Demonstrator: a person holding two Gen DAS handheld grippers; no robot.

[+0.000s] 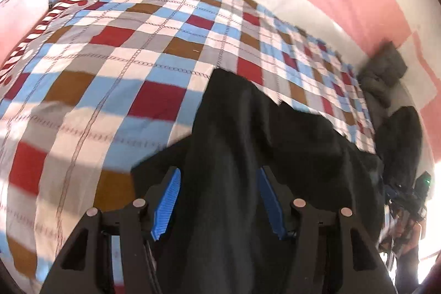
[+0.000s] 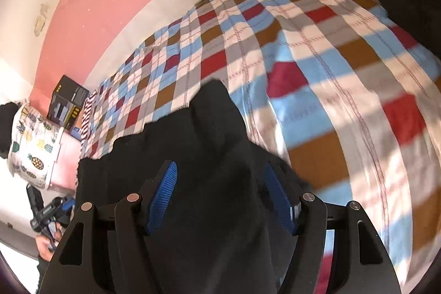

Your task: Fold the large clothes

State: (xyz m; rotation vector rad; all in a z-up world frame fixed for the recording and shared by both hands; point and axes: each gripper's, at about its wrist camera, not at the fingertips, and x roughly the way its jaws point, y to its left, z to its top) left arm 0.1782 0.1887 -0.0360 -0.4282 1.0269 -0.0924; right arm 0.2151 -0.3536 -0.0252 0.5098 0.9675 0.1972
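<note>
Left gripper (image 1: 219,200): blue pads spread wide, black garment (image 1: 248,134) bunched between them; can't tell if it's actually pinched. Right gripper (image 2: 220,197): same, fabric fills the gap, grip unclear. Garment is plain matte black, thick folds, peaked at frame centre, draped over the checked bedspread (image 1: 132,51). Dark clothes pile (image 1: 397,134) at right edge.

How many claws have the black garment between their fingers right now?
2. The left claw and the right claw each have the black garment running between their blue fingers, above the checked bedspread. Whether either actually pinches it isn't clear.
</note>
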